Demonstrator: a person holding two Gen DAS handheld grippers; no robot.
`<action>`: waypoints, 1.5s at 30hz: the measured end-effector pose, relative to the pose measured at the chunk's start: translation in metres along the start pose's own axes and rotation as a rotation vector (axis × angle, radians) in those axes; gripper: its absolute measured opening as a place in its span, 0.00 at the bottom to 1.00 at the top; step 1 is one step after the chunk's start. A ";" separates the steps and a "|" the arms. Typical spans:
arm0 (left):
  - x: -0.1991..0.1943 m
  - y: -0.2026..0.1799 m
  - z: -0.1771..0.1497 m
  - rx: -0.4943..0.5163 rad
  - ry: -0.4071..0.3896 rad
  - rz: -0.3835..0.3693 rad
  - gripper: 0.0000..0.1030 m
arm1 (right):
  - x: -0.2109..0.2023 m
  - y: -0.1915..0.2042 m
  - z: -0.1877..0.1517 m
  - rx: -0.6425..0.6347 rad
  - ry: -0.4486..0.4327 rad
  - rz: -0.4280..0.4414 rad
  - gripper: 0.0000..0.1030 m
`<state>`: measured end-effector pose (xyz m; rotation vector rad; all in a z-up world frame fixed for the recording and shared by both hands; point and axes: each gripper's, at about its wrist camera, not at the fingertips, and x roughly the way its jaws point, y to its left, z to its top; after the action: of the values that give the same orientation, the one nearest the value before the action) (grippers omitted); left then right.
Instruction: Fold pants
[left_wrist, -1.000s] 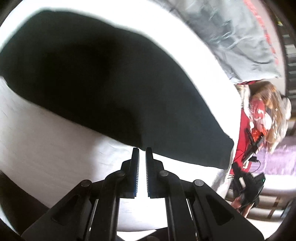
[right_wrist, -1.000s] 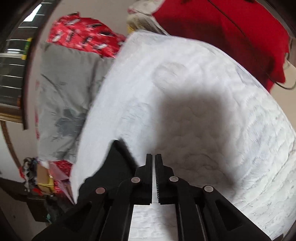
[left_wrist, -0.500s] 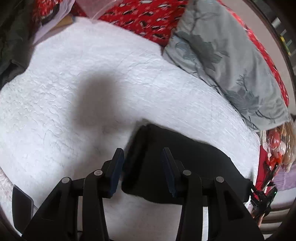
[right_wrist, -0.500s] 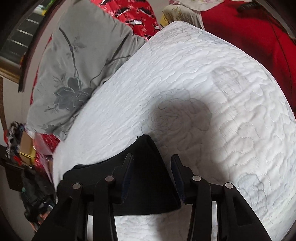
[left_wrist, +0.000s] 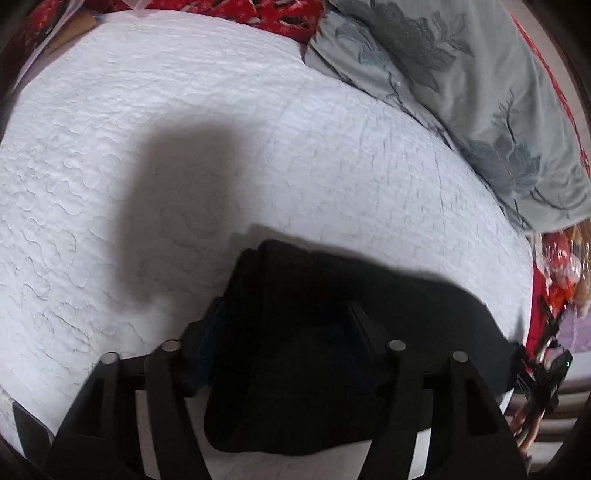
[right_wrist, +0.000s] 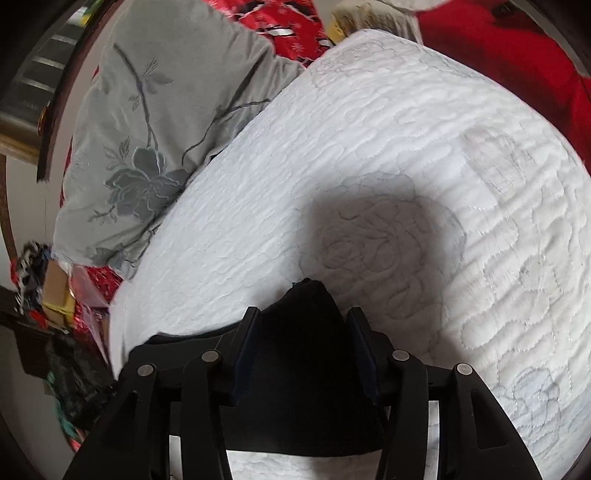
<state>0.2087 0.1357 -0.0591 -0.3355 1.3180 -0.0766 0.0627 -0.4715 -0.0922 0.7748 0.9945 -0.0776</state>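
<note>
Straddling the folded black pants (left_wrist: 332, 350) on the quilted bed (left_wrist: 184, 110), the left claw (left_wrist: 284, 332) stands part-open, gripping nothing; the right claw (right_wrist: 303, 350) is closing around a corner and could drag the fold askew.

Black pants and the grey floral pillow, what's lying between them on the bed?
Only bare white quilt separates the black pants from the grey floral pillow, as the left wrist view shows.

- The pants (left_wrist: 332, 350) lie on the bed (left_wrist: 184, 129), a folded edge between the fingers of the left hand-held gripper (left_wrist: 286, 332).
- A corner of the pants (right_wrist: 306, 332) sits between the fingers of the right hand-held gripper (right_wrist: 304, 350).
- A pillow (left_wrist: 480, 92) lies beyond and right of the left hand-held gripper, and beyond and left of the right one, its edge on the bed.
</note>
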 end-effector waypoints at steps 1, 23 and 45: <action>-0.002 0.000 0.002 -0.012 -0.002 -0.025 0.23 | 0.001 0.005 0.000 -0.031 -0.006 -0.032 0.25; -0.040 0.041 -0.018 -0.032 -0.034 -0.064 0.46 | -0.030 -0.005 -0.012 0.017 -0.049 -0.057 0.21; -0.024 0.039 -0.055 -0.065 0.013 -0.099 0.46 | -0.078 0.021 -0.071 0.115 -0.176 0.006 0.39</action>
<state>0.1445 0.1680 -0.0590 -0.4566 1.3181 -0.1198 -0.0247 -0.4333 -0.0419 0.8611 0.8257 -0.1962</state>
